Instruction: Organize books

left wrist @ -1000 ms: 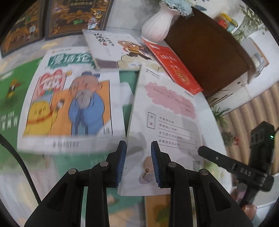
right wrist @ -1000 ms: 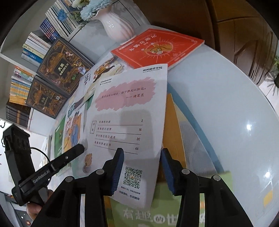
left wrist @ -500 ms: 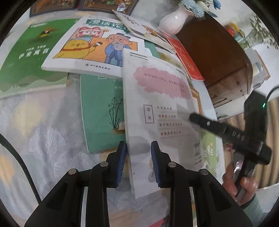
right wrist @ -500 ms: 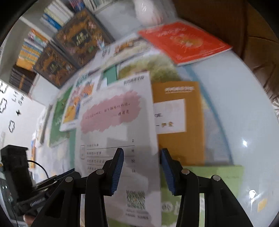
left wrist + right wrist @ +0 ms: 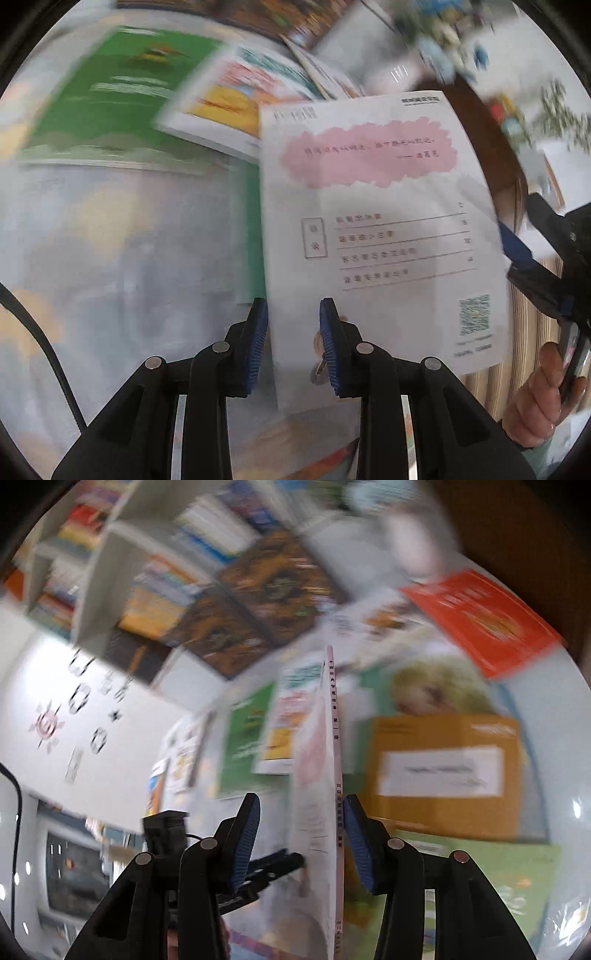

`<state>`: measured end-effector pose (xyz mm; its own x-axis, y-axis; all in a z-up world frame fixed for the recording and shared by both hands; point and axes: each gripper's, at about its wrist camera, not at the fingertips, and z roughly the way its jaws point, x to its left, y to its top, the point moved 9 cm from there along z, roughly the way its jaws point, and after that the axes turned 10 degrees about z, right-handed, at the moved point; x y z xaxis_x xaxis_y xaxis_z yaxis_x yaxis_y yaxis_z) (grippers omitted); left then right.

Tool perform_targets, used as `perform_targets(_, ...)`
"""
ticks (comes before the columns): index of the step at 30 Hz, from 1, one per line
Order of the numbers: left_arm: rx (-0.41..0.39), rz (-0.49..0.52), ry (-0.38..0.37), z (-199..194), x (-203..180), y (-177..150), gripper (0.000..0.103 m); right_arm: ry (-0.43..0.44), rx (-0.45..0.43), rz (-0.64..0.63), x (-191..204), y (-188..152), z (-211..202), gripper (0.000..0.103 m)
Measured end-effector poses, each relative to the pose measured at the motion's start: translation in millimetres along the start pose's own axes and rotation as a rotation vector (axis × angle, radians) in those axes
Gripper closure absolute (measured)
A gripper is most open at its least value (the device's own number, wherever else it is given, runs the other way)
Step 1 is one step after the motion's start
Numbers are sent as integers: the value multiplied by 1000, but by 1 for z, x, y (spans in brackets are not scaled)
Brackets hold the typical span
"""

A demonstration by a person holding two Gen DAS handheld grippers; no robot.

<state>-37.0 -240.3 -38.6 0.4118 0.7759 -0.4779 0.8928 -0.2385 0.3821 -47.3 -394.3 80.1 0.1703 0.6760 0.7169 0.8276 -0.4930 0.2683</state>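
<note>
Blurred room with shelving and a pale wall.
White bookshelf above the counter; wall stickers on white wall; dark brown furniture, possibly a cabinet.

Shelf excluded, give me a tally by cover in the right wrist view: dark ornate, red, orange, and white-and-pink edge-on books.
Dark ornate books: 2
Red book: 1
Orange book: 1
White-and-pink book, edge-on: 1
Total: 5
</note>
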Motion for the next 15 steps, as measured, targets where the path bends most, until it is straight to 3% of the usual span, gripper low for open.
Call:
perform_targets(4,-148,-142,112,-70,64,0,78,104,80,-86,63,-15,33,57)
perform_targets(9,-291,-300,235,-147,136,-15,78,205,258,-153,120,-63,91,57)
perform_targets(12,-333,-366,290,-173,163,-32,78,169,334,-212,128,-95,118,57)
perform_targets(15,-304,-425,310,-173,184,-55,78,100,366,-207,112,-105,137,57)
